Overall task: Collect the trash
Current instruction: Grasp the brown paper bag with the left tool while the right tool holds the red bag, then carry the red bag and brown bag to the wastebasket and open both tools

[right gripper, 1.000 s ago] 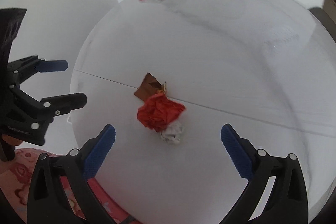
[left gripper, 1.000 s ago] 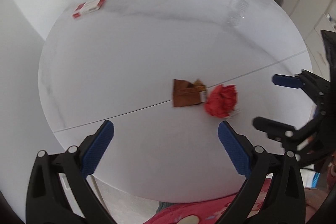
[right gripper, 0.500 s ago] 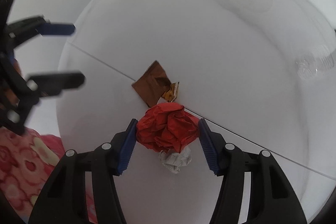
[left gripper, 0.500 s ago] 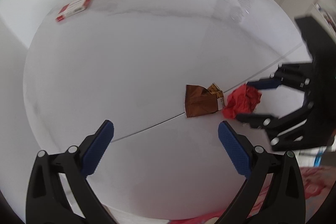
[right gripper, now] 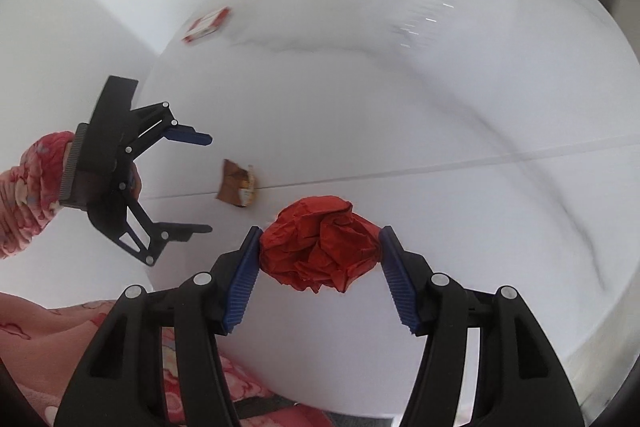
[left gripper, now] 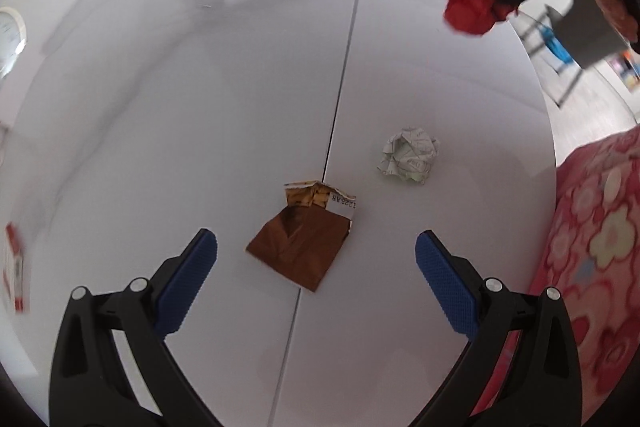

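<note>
On the round white table [left gripper: 240, 107], collecting is partly under way: the right gripper [right gripper: 320, 259] is clenched on a red paper ball [right gripper: 320, 251] and holds it clear of the surface, while the left gripper [left gripper: 316, 255], spread wide and empty, points down at a brown wrapper [left gripper: 302, 247]; judging from this, it must drop lower and close. Just beside lies a white paper wad [left gripper: 409, 155]. No bin shows, and the red-and-white box [right gripper: 206, 25] at the far edge is blurred.

The red box [left gripper: 15, 273] is smearing into blur at the left edge. The clock [left gripper: 10, 41] is getting cut off by the frame, face unreadable. The clear bottle [right gripper: 426, 13] is blurring into streaks on the desk [right gripper: 400, 107].
</note>
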